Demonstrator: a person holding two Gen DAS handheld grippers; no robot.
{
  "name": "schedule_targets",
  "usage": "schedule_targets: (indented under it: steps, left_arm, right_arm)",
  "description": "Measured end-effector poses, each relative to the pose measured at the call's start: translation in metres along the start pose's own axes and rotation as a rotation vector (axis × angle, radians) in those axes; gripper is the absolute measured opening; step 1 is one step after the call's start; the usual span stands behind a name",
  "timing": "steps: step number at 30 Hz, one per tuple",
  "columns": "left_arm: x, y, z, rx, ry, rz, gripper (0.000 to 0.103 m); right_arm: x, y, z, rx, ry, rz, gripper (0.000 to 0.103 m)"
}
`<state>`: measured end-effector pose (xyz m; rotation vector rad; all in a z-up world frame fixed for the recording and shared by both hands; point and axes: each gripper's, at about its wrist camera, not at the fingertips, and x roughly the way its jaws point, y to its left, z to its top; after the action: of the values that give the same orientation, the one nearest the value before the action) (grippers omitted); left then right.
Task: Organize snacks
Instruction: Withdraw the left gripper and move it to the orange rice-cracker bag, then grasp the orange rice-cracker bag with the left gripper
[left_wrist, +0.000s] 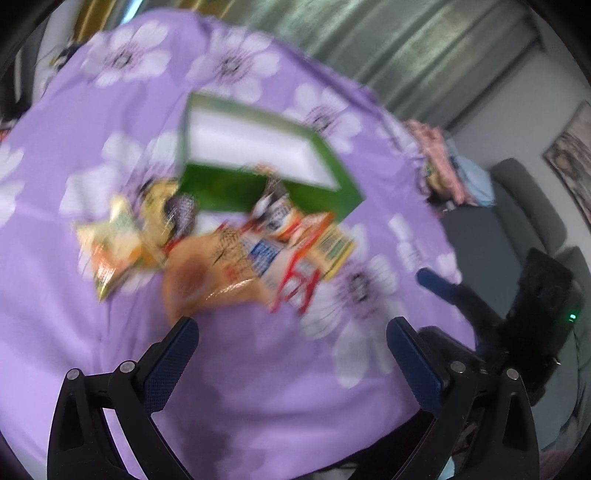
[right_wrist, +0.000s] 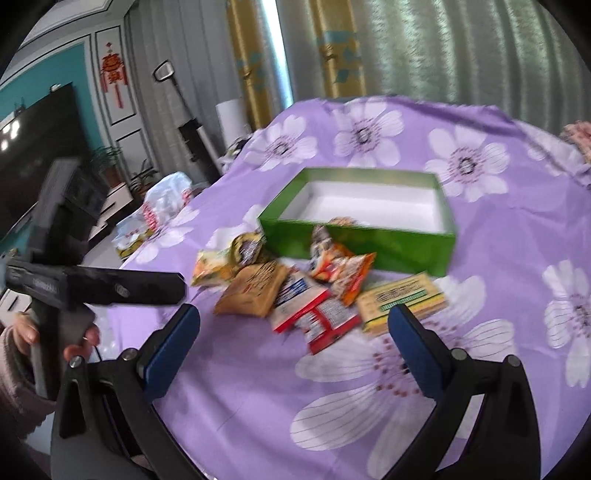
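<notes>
A green box with a white inside stands open on the purple flowered cloth; it also shows, blurred, in the left wrist view. A heap of snack packets lies in front of it: a tan bag, red-and-white packets, an orange packet and a flat yellow-green box. One packet leans over the box's front wall. My right gripper is open and empty, just short of the heap. My left gripper is open and empty above the cloth, near the tan bag.
The left gripper's body and the hand holding it are at the left of the right wrist view. The right gripper is at the right of the left wrist view. A white plastic bag lies at the table's left edge. Curtains hang behind.
</notes>
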<state>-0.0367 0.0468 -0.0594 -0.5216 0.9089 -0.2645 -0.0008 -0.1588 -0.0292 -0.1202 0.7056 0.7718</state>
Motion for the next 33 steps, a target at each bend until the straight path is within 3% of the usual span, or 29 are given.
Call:
schedule_targets:
  steps: [3,8,12,19,24,28,33]
  left_arm:
    - [0.004,0.016,0.001,-0.046,-0.025,0.099,0.101]
    - [0.020,0.033,0.004,-0.103,-0.025,0.127,0.101]
    - [0.031,0.038,0.004,-0.111,-0.026,0.114,0.101]
    - [0.041,0.050,0.012,-0.126,-0.034,0.078,0.101]
    - [0.047,0.057,0.015,-0.144,-0.030,0.043,0.083]
    - [0.051,0.060,0.015,-0.155,-0.021,0.024,0.082]
    - [0.051,0.068,0.016,-0.181,-0.015,0.007,0.070]
  right_arm:
    - [0.014,0.007,-0.005,-0.015,0.034,0.033,0.102]
    - [0.046,0.019,-0.012,-0.047,0.100,0.081,0.101]
    - [0.066,0.023,-0.013,-0.079,0.132,0.109,0.097]
    - [0.101,0.027,-0.006,-0.100,0.170,0.164,0.077]
    - [0.122,0.030,-0.001,-0.122,0.205,0.167,0.067]
    - [0.131,0.028,0.001,-0.139,0.225,0.176,0.055]
    - [0.137,0.024,0.001,-0.141,0.249,0.175,0.043]
